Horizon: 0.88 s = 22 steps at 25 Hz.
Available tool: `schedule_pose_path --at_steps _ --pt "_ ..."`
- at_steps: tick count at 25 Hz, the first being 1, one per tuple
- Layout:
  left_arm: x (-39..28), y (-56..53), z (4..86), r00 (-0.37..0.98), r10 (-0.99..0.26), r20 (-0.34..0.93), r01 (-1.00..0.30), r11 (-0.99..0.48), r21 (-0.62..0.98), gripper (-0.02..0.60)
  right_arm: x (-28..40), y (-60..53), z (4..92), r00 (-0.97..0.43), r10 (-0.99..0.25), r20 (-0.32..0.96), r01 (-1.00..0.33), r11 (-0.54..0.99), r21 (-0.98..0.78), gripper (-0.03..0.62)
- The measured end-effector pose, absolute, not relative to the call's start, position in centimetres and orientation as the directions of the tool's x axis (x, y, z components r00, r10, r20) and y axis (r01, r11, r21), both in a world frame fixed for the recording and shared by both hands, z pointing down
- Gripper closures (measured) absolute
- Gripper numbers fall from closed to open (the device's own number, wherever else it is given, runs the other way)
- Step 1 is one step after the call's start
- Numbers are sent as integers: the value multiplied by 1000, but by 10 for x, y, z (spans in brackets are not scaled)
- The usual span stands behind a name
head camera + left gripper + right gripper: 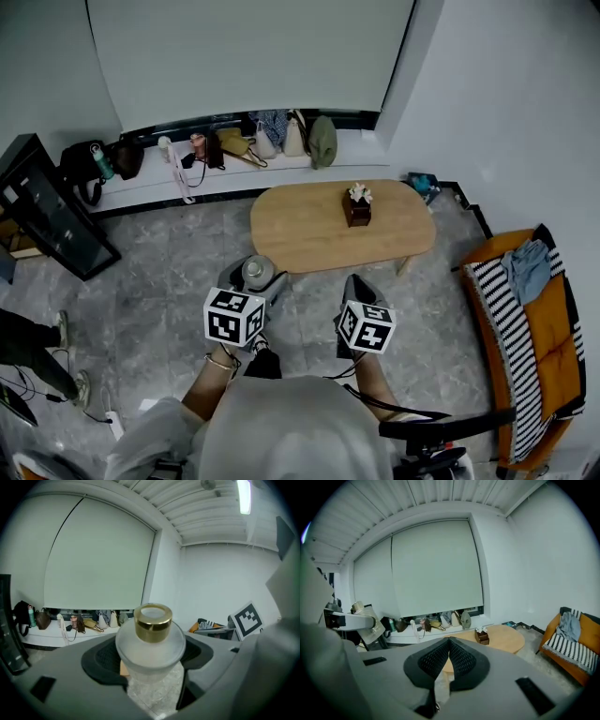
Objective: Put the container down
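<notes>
A grey stone floor is seen around a wooden table point(319, 230). Just short of the table, a frosted container point(150, 646) is pinched by the left gripper point(255, 279); the right gripper point(449, 645) is pressed together, empty.

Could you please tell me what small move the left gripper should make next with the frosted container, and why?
Probably carry it forward over the wooden table. The left gripper has its jaws closed on the frosted glass container, held above the floor, short of the table's bare near edge.
</notes>
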State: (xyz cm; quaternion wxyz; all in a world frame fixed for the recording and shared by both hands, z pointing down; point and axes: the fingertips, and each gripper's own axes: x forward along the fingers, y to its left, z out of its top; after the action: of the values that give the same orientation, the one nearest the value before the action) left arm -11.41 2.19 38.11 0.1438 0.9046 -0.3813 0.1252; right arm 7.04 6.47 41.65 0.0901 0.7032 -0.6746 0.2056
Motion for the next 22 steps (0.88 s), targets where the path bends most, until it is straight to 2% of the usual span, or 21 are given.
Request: schedule_pose_path --at_steps 22 --pt "-121 -189 381 736 -593 326 -668 -713 212 241 59 -135 400 71 -897 436 -987 -125 -97 571"
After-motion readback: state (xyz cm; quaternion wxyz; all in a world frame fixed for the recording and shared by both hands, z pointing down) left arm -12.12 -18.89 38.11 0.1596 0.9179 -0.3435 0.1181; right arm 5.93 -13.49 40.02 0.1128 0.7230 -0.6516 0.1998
